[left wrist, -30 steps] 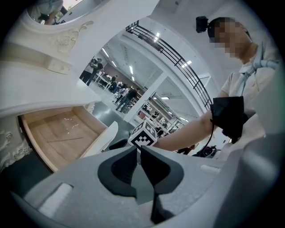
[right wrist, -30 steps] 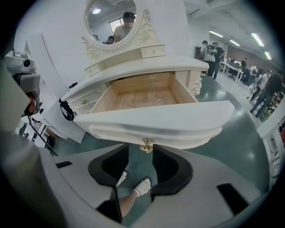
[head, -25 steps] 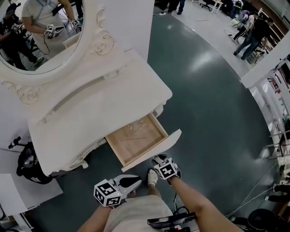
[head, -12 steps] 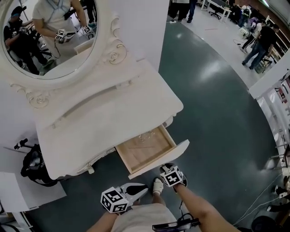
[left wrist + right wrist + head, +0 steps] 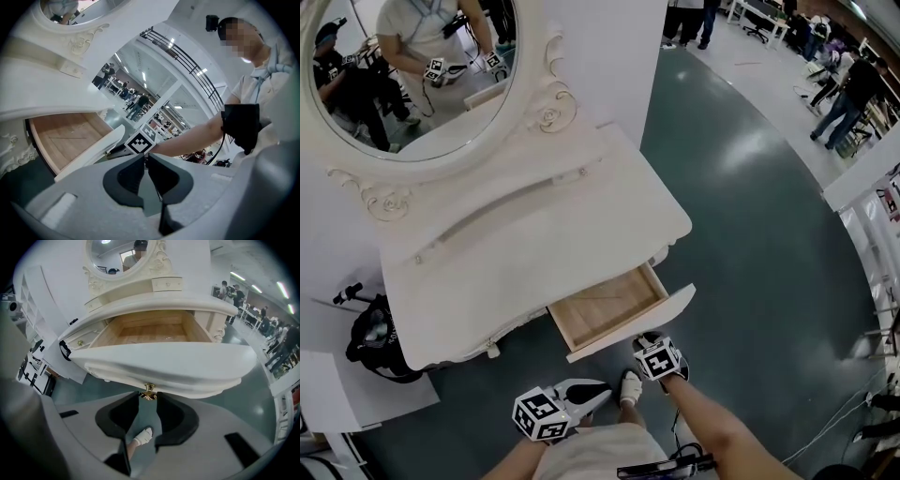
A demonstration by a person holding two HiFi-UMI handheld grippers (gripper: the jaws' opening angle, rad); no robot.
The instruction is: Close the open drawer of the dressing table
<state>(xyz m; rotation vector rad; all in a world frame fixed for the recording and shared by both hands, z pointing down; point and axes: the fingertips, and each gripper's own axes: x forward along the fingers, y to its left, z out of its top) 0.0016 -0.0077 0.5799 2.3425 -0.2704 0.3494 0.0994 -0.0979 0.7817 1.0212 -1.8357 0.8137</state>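
The white dressing table [image 5: 534, 234] has one drawer [image 5: 605, 314] standing partly open, its wooden inside showing. My right gripper [image 5: 645, 341] is at the drawer's white front [image 5: 164, 364]. Its jaws have just been closing, and the small gold knob [image 5: 149, 391] sits between the fingertips, which are shut on its sides. The left gripper [image 5: 604, 390] hangs lower at the left, apart from the drawer, shut with nothing in it. In the left gripper view the drawer [image 5: 70, 136] lies to the left, beyond the jaw tips [image 5: 146, 155].
An oval mirror [image 5: 412, 75] tops the table and reflects people. A black bag [image 5: 370, 342] lies by the table's left leg. The person's foot in a white shoe [image 5: 628, 386] stands below the drawer. Grey-green floor stretches right, with people far off [image 5: 844, 84].
The drawer has slid part of the way into the table. My right gripper went with its front, towards the table. The left gripper has barely moved.
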